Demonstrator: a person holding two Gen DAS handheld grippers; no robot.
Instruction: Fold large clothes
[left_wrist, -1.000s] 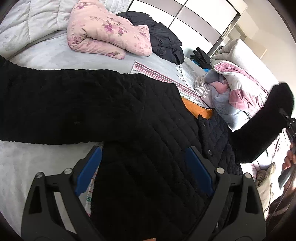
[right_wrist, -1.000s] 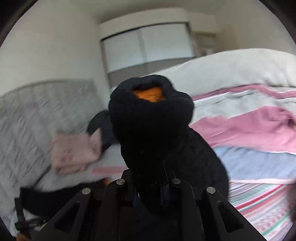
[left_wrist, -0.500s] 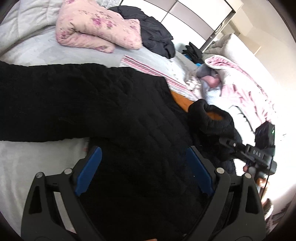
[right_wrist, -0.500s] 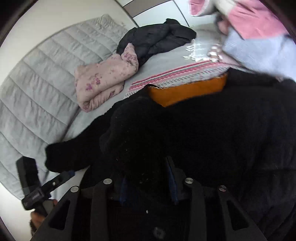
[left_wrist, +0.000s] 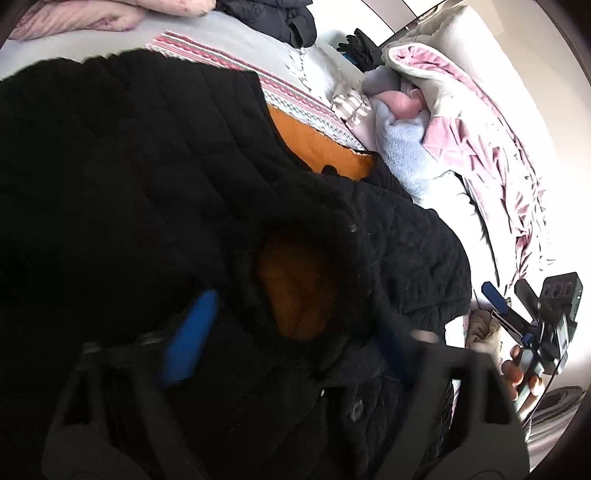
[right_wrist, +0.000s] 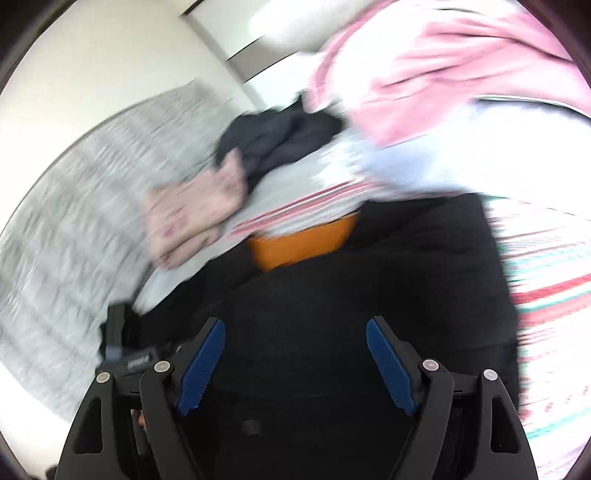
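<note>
**Quilted coat laid on the bed, sleeve cuff folded onto its front**

Where the black quilted coat (left_wrist: 122, 177) lies spread over the grey bed cover (left_wrist: 229, 40), we see its diamond-stitched shell, soft and matte, with an orange fleece lining (left_wrist: 314, 140) showing at the collar. One sleeve cuff (left_wrist: 303, 273) rests on the coat's front, a rounded tube whose mouth shows the same orange fleece inside. The left gripper (left_wrist: 291, 332), blurred, straddles this cuff: its blue-padded jaws have just been closing, the cuff sits between them, and we cannot tell whether the pads press on it. The right gripper (right_wrist: 295, 354) stands with its ribbed blue pads spread apart; its jaws have just been opening, and only the flat black cloth lies below the gap, with nothing pinched. In the left wrist view we also find the right gripper at the bed's edge, a hand (left_wrist: 517, 376) wrapped round its handle. A dark round button (left_wrist: 356, 408) marks the coat's front. A woven runner (left_wrist: 295, 96) with pink and white bands lies under the collar. Beyond it sit a crumpled pink floral quilt (right_wrist: 192, 218), a dark padded jacket (right_wrist: 277, 140), and a heap of pale blue fleece (left_wrist: 406, 155) and pink bedding (left_wrist: 491, 147).
</note>
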